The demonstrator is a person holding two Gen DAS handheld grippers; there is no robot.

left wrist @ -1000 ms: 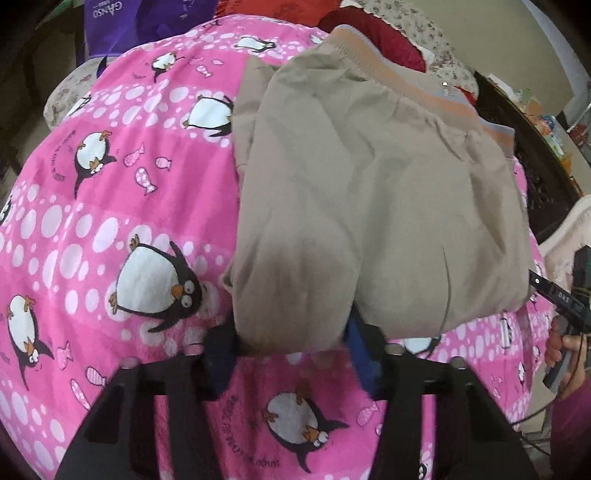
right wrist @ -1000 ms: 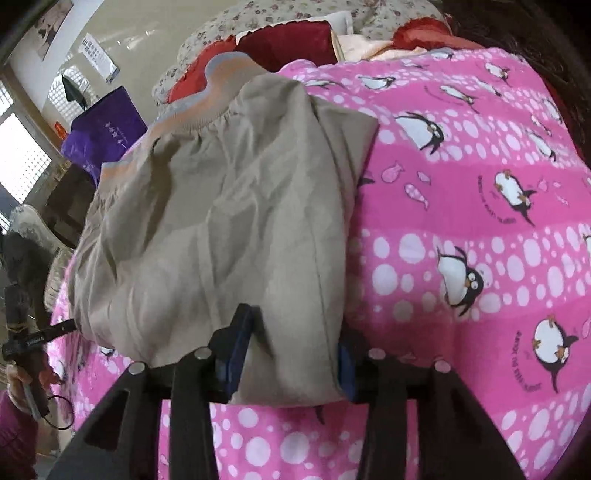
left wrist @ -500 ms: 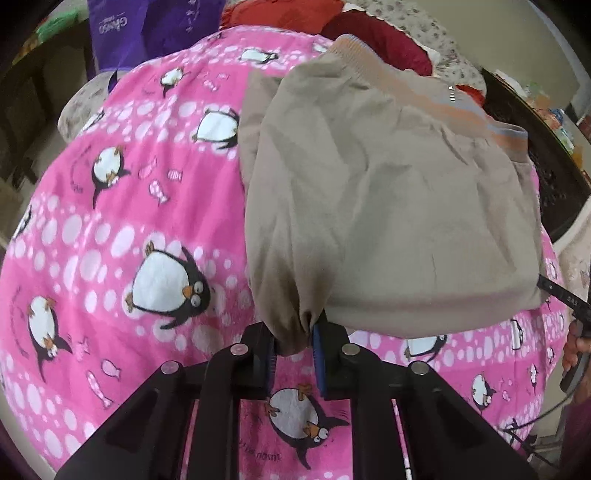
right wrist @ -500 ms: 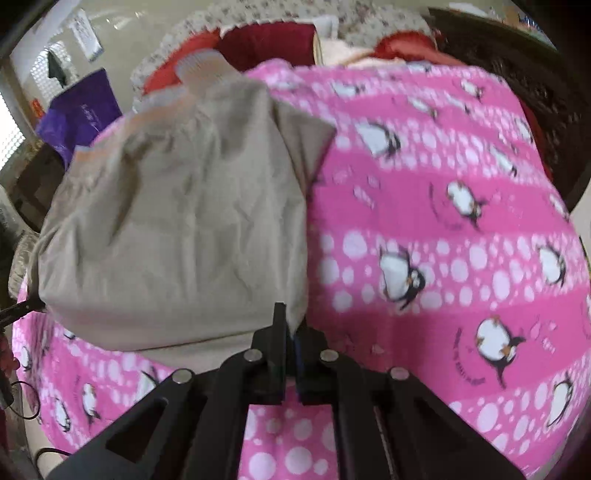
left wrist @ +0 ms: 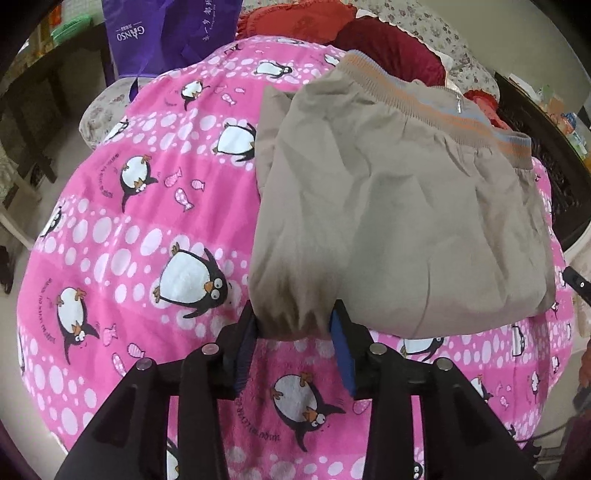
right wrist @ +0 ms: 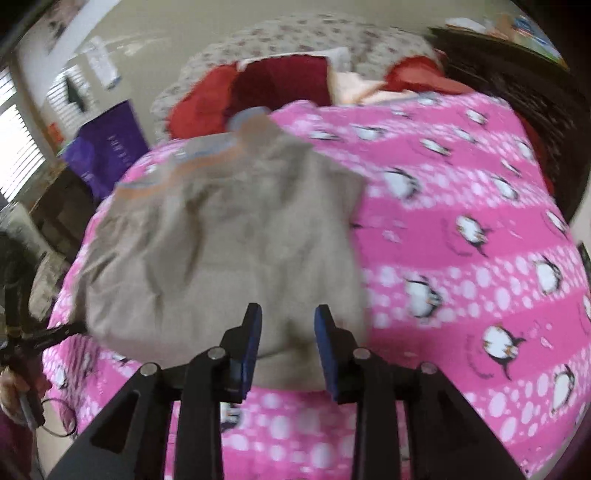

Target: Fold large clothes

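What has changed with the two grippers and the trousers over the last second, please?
Both grippers closed on the near edge of the trousers half a second ago. Now the right gripper has opened and let go, and the left gripper has widened, with cloth still bunched between its fingers. The trousers stayed folded on the blanket.

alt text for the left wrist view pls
The left gripper, jaws apart, brackets the bunched near corner of folded beige trousers lying on a pink penguin blanket. A purple bag stands behind.
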